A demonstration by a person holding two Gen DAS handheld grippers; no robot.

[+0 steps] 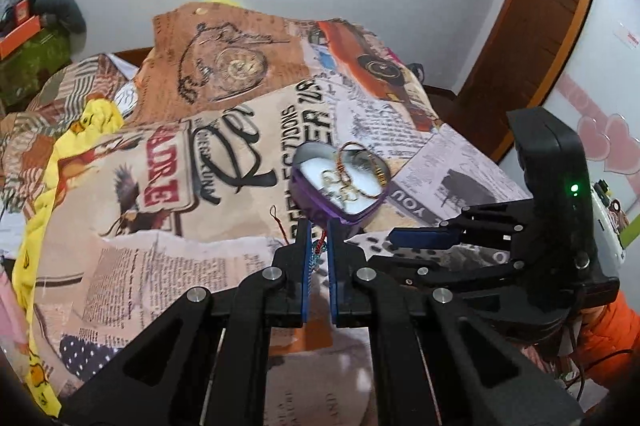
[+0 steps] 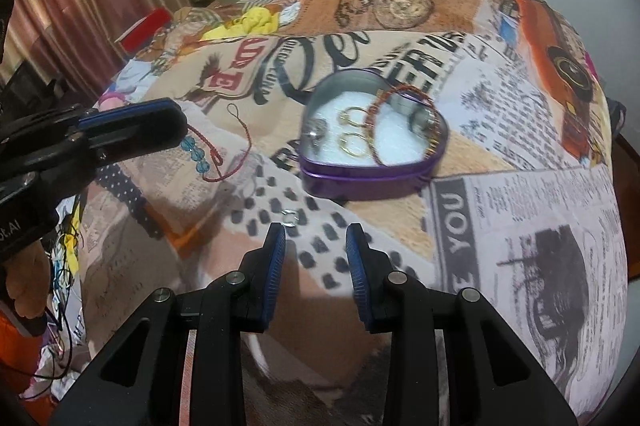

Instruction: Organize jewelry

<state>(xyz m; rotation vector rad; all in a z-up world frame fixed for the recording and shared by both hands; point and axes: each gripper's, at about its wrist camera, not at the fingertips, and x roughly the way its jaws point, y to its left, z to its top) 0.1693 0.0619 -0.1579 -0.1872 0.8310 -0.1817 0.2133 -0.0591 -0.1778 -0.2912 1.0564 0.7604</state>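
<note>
From the left wrist view, the left gripper [image 1: 319, 232] has its jaws pinched on a red cord bracelet with blue beads [image 1: 319, 246], taken at one end so the rest trails on the printed blanket [image 1: 160, 266]. The purple heart-shaped tin [image 1: 340, 182] lies open just ahead, ready to receive it.

From the right wrist view, the right gripper [image 2: 316, 234] is spread and empty, poised over a small silver ring [image 2: 291, 217] on the blanket. The tin [image 2: 372, 134] already holds gold hoop earrings [image 2: 352, 136] and a braided bangle [image 2: 394, 106].

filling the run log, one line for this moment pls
left tongs: shut on red cord bracelet | right tongs: open over small ring | heart tin: open, partly filled
</note>
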